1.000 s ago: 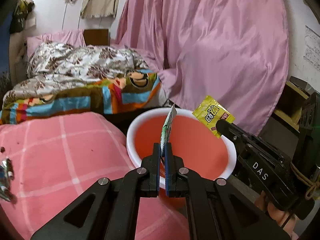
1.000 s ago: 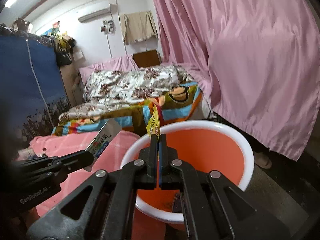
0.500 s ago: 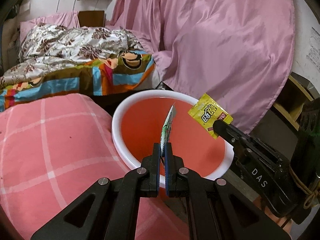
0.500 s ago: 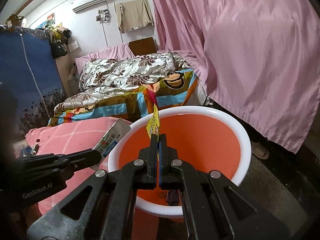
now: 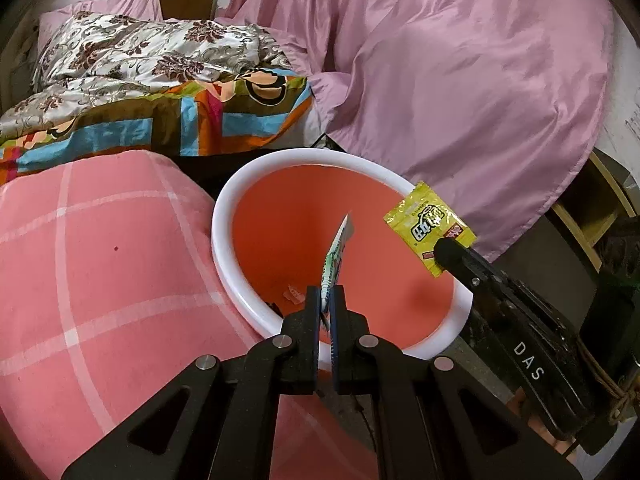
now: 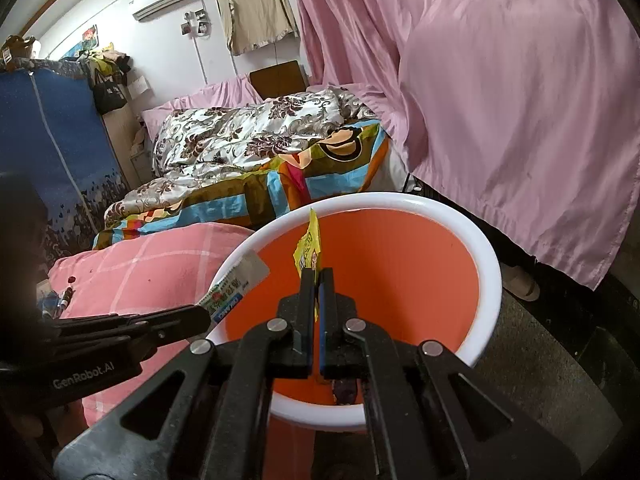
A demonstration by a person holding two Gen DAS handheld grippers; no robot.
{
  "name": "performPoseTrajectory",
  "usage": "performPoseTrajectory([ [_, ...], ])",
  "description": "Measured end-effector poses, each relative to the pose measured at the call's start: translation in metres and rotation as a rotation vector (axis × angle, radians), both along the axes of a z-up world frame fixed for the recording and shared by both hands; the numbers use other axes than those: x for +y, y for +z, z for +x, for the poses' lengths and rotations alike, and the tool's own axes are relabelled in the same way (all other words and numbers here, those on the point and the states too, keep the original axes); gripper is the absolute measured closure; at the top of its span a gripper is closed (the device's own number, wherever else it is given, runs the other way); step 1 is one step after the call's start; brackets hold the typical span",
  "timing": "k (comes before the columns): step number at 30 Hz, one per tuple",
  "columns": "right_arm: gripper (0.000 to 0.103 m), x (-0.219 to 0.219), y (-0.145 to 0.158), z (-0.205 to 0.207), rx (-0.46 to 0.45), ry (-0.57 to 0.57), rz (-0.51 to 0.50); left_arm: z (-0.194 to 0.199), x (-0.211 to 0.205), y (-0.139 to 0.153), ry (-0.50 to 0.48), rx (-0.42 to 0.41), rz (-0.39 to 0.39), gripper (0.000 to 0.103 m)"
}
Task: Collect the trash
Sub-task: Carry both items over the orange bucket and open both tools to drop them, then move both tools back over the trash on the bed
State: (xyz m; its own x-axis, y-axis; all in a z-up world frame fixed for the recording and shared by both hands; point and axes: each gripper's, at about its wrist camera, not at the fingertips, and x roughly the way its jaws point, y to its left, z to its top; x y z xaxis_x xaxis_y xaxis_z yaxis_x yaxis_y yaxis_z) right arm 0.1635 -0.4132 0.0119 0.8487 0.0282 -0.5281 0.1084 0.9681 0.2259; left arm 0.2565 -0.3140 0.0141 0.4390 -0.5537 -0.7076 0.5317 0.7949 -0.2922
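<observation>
Claws (image 5: 326, 300) (image 6: 316, 280) gripping wrappers (image 5: 338, 256) (image 6: 308, 246), orange bucket (image 5: 224, 216), pink bedding (image 5: 100, 260)

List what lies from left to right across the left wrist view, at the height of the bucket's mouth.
Pink checked blanket → white-rimmed orange plastic bucket → green-and-white wrapper shut in the left gripper → yellow snack packet shut in the right gripper → wooden shelf.

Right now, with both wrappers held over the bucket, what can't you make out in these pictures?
- Bucket bottom: mostly hidden by the gripper fingers in both wrist views; only small scraps show.
- Green-white wrapper print: edge-on in the left view, too small in the right.
- Yellow packet: its lower corner sits hidden inside the right gripper.
</observation>
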Motion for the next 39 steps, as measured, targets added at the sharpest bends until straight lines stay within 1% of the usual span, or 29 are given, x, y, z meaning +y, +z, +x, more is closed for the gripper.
performPoseTrajectory([
  [8,0.093,-0.001,0.001,0.001,-0.001,0.0,0.001,-0.003,0.006,0.004,0.029,-0.018,-0.011,0.099],
  [11,0.089,0.001,0.001,0.002,-0.004,0.001,0.0,-0.005,0.011,0.009,0.044,-0.042,-0.019,0.098],
  [13,0.087,0.003,0.003,0.001,-0.011,0.002,0.0,-0.008,0.014,0.012,0.055,-0.062,-0.023,0.094],
  [15,0.084,0.006,0.005,0.001,-0.021,0.004,-0.002,-0.01,0.019,0.017,0.07,-0.086,-0.029,0.087],
  [16,0.083,0.008,0.006,0.001,-0.027,0.004,-0.004,-0.011,0.022,0.019,0.078,-0.098,-0.034,0.085],
  [18,0.081,0.011,0.01,0.0,-0.046,0.006,-0.01,-0.015,0.029,0.025,0.099,-0.124,-0.042,0.076],
  [21,0.078,0.017,0.016,-0.003,-0.079,0.009,-0.024,-0.018,0.039,0.034,0.127,-0.155,-0.052,0.073],
  [23,0.072,0.02,0.02,-0.003,-0.098,0.012,-0.026,-0.019,0.048,0.039,0.152,-0.176,-0.058,0.073],
  [25,0.064,0.025,0.025,-0.006,-0.129,0.013,-0.028,-0.022,0.056,0.044,0.177,-0.196,-0.064,0.069],
  [27,0.058,0.029,0.031,-0.009,-0.164,0.014,-0.031,-0.025,0.068,0.049,0.21,-0.22,-0.074,0.061],
  [29,0.053,0.033,0.035,-0.011,-0.191,0.018,-0.033,-0.03,0.082,0.055,0.25,-0.253,-0.088,0.057],
  [31,0.042,0.042,0.041,-0.013,-0.225,0.02,-0.041,-0.035,0.095,0.059,0.278,-0.278,-0.094,0.055],
  [32,0.04,0.045,0.043,-0.014,-0.239,0.021,-0.045,-0.037,0.101,0.061,0.291,-0.291,-0.096,0.052],
  [35,0.03,0.058,0.05,-0.017,-0.285,0.033,-0.063,-0.046,0.122,0.07,0.343,-0.345,-0.103,0.04],
  [37,0.019,0.069,0.055,-0.019,-0.317,0.043,-0.069,-0.052,0.137,0.075,0.377,-0.382,-0.111,0.029],
  [38,0.017,0.073,0.057,-0.02,-0.331,0.048,-0.071,-0.056,0.144,0.077,0.399,-0.407,-0.116,0.019],
  [39,0.011,0.077,0.058,-0.021,-0.345,0.054,-0.071,-0.061,0.151,0.08,0.422,-0.434,-0.12,0.013],
])
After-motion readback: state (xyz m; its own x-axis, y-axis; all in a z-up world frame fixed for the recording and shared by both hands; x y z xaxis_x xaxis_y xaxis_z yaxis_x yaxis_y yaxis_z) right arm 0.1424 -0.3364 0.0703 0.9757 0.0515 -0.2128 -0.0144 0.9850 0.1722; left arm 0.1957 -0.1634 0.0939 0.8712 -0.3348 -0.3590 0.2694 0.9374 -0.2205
